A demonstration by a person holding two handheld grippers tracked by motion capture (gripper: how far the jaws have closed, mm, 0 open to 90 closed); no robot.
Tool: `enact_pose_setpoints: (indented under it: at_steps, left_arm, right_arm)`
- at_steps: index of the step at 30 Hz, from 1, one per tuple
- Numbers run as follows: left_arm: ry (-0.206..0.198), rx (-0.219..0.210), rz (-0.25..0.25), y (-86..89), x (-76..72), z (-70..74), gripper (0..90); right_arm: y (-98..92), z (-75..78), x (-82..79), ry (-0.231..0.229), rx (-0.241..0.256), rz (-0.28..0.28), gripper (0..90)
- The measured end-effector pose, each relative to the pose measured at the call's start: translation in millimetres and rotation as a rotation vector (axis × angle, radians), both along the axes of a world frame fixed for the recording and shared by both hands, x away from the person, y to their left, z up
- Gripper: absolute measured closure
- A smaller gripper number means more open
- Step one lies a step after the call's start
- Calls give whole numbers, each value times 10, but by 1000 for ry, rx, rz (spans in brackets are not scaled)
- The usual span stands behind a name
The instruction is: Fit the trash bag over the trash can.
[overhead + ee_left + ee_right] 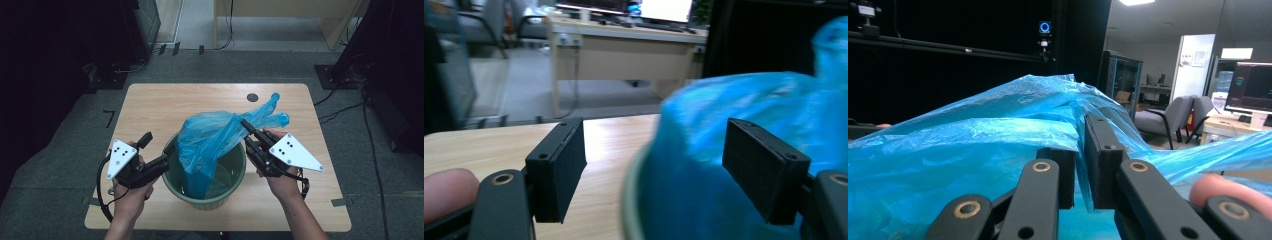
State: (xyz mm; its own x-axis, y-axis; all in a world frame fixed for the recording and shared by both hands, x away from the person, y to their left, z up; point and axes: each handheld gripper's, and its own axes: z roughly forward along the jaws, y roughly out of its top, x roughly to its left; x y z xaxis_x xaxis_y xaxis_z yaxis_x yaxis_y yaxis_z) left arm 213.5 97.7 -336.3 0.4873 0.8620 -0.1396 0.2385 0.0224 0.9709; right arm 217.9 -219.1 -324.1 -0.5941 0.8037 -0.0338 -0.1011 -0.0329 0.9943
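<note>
1. Wooden table (150,105) takes the centre of the high view, with a dark round hole (252,97) near its upper edge. Black stands and cables sit on the grey floor at upper left and right. Nothing lies between the grippers and the bin.
2. Green bin (235,175) sits lower centre of the table. A blue plastic bag (210,140) hangs partly inside it, with the rest bunched above the rim and its handles trailing to the upper right.
3. Bag is thin, translucent and crinkled, and it drapes over the bin's left rim.
4. Right gripper (1079,165), right of the bin: jaws nearly closed, pinching a fold of bag film.
5. Left gripper (654,170), at the bin's left rim: jaws wide apart, gripping nothing. The bag and rim sit in the gap between them.
</note>
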Motion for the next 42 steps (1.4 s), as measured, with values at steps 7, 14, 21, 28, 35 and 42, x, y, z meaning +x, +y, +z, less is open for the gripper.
enact_pose_setpoints:
  at_steps: [7,14,21,28,35,42]
  left_arm:
    - [-37,-27,-70,-95,-146,109,265]
    - [-35,-28,-176,-203,-236,126,339]
    - [-94,39,-221,-305,-337,91,597]
    - [-104,18,-191,-190,-309,58,900]
    - [-102,-14,-139,7,-294,54,900]
    - [-86,-83,-175,111,-291,81,811]
  right_arm:
    - [177,73,-13,-16,-10,25,843]
    - [374,155,-70,-46,-54,58,833]
    - [525,205,-145,-75,-106,79,824]
    - [532,237,-216,-90,-122,95,805]
    - [394,200,-240,-75,-132,66,786]
    - [313,158,-251,-59,-123,68,792]
